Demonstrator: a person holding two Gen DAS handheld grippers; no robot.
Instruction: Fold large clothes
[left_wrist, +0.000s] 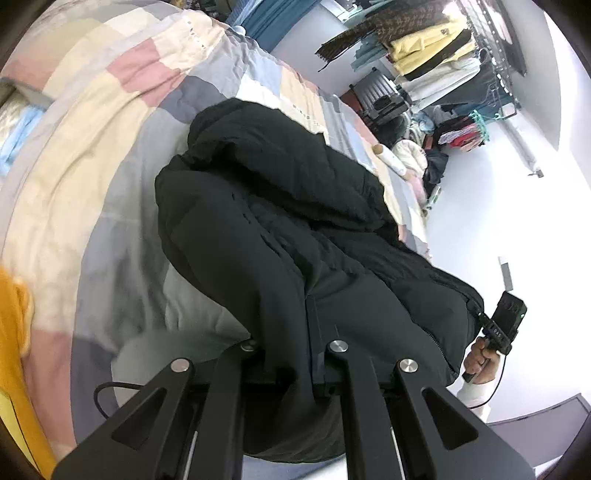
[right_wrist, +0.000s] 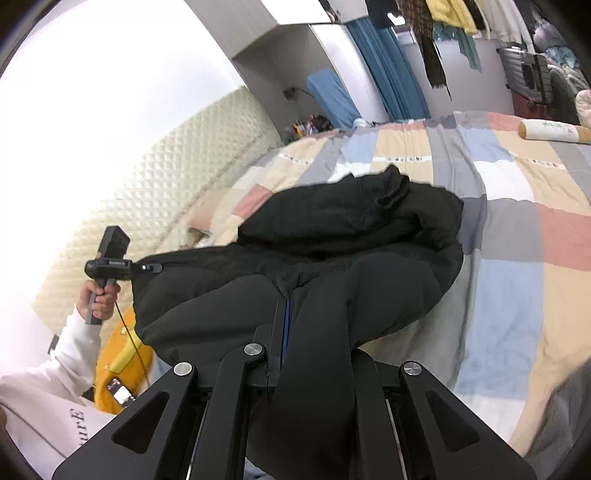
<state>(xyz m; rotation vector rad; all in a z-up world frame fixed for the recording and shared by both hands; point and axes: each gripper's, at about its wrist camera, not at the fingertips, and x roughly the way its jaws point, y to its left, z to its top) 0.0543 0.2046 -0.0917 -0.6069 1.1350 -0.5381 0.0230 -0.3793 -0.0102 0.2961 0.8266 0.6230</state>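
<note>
One bulky black padded jacket (left_wrist: 280, 221) lies heaped across the bed with the patchwork quilt of grey, cream, pink and pale-blue squares (left_wrist: 110, 155), its far end bunched toward the middle of the quilt and its near hem lifted off the bed's near edge by two grippers.

In the left wrist view, one orange-yellow garment (left_wrist: 14, 332) sits at the far left, by the bed's edge. The left gripper (left_wrist: 291, 373) is clamped on a thick fold of the jacket's hem, the cloth filling the space between its fingers. To the right, the person's right hand (left_wrist: 482, 360) grips the handle of the right gripper (left_wrist: 480, 314), whose tip meets the jacket's zipped edge. Beyond the bed's far edge, one cream roll (left_wrist: 391, 158) lies on the quilt, and a rack of hanging clothes (left_wrist: 424, 44) stands against the wall over a white floor.

In the right wrist view, the left hand (right_wrist: 99, 299), in a white sleeve, holds the left gripper (right_wrist: 149, 267) against the jacket's edge. Behind it rises a cream quilted headboard (right_wrist: 166, 177). The right gripper (right_wrist: 314, 365) is closed on a fold of jacket cloth draped between its fingers. One blue curtain (right_wrist: 391, 62) hangs at the far wall, and the cream roll (right_wrist: 550, 130) rests near the bed's far right corner.
</note>
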